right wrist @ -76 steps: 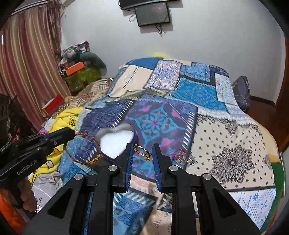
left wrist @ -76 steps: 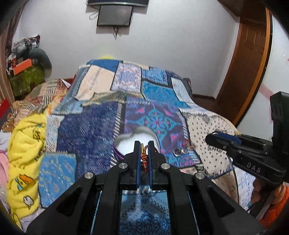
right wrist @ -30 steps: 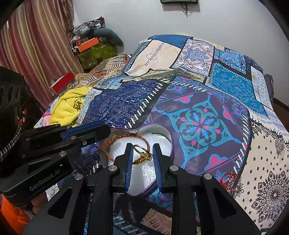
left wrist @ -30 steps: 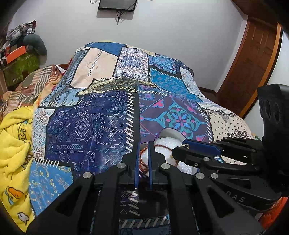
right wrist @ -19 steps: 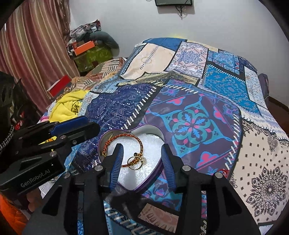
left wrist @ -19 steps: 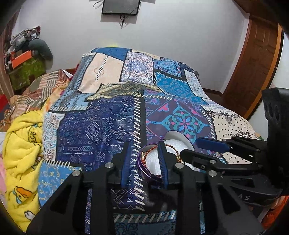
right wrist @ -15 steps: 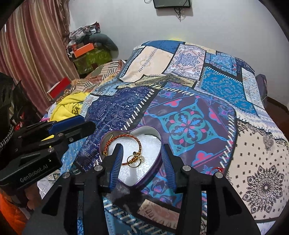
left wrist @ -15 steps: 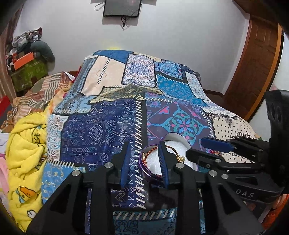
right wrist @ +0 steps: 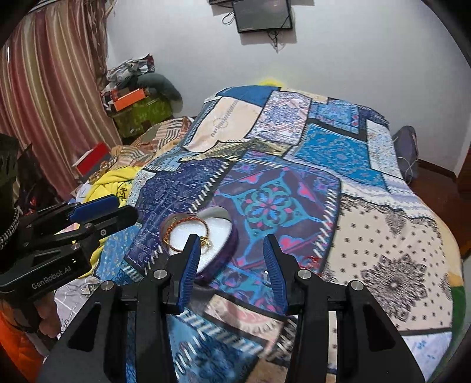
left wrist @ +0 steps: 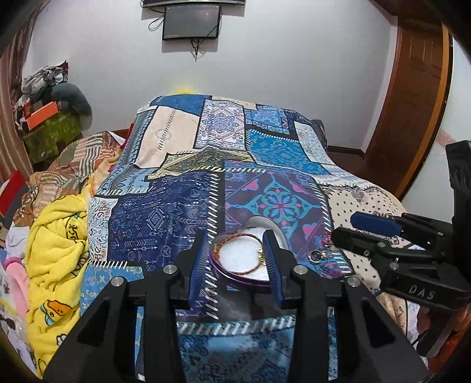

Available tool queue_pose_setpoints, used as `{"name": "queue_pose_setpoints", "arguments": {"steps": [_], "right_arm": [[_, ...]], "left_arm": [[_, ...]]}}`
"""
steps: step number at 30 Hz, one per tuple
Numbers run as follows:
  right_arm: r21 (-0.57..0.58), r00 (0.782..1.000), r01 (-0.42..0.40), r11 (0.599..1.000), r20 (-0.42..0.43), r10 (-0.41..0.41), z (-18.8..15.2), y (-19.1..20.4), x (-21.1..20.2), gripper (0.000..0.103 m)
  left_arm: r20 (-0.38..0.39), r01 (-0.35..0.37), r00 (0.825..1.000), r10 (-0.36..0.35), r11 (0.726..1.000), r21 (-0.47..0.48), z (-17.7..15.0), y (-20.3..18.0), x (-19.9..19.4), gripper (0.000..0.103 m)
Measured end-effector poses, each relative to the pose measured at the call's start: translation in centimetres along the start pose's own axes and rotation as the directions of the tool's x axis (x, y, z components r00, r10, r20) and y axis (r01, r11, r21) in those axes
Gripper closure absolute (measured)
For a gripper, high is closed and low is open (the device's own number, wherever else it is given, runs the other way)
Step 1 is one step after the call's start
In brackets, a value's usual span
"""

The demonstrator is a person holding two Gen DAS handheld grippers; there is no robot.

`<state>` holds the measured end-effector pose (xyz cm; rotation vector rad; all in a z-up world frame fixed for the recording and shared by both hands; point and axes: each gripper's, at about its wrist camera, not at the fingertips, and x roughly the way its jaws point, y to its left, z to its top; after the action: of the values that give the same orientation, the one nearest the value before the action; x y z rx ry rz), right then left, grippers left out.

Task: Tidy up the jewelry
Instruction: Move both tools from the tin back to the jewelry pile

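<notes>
A purple heart-shaped box [left wrist: 235, 278] with white lining lies on the patchwork bedspread; it also shows in the right wrist view [right wrist: 223, 250]. A red-gold bangle [left wrist: 235, 237] [right wrist: 188, 222] and a small gold ring [right wrist: 206, 242] lie inside it. My left gripper [left wrist: 235, 262] is open and empty, its jaws on either side of the box. My right gripper [right wrist: 232, 265] is open and empty, just right of the box. A silver ring piece [left wrist: 316, 254] and a red item [right wrist: 313, 260] lie on the bedspread to the right of the box.
A yellow blanket [left wrist: 56, 244] is bunched at the bed's left side, with clutter and a curtain [right wrist: 44, 97] beyond. A wooden door [left wrist: 412, 97] stands at the right. A TV [left wrist: 191, 22] hangs on the far wall.
Both grippers opened and let the bangle and the gold ring drop into the heart box. Both have drawn back from it, the right one shifting to the right.
</notes>
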<state>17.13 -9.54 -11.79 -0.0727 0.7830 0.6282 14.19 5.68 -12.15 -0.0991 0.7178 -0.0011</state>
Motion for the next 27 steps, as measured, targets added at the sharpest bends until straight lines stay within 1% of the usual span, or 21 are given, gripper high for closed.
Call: {"name": "queue_pose_setpoints", "arguments": {"steps": [5,13,18,22,27], "right_arm": [[0.027,0.999,0.032,0.999,0.006,-0.032,-0.9,-2.0,-1.4,0.063],[0.087,0.994,0.104,0.991,-0.022,-0.103,-2.7,-6.3,-2.5,0.063],[0.112,0.991,0.128,0.985,-0.054,-0.123,-4.0,-8.5,-2.2,0.063],[0.12,0.988,0.136,0.983,-0.086,-0.126,-4.7,-9.7,-1.5,0.063],[0.129,0.987,0.121,0.984,-0.126,-0.105,-5.3,-11.0,0.2,0.063]], "left_arm": [[-0.025,0.018,1.0,-0.017,1.0,0.015,-0.6,-2.0,0.0,0.061],[-0.109,0.069,0.992,-0.063,0.996,0.052,-2.2,-5.7,2.0,0.061],[-0.167,0.117,0.98,-0.105,0.991,0.065,-3.1,-7.8,4.1,0.061],[-0.222,0.161,0.964,-0.146,0.986,0.052,-3.8,-9.0,6.4,0.061],[-0.273,0.178,0.948,-0.163,0.984,0.03,-4.4,-9.8,9.0,0.061]]}}
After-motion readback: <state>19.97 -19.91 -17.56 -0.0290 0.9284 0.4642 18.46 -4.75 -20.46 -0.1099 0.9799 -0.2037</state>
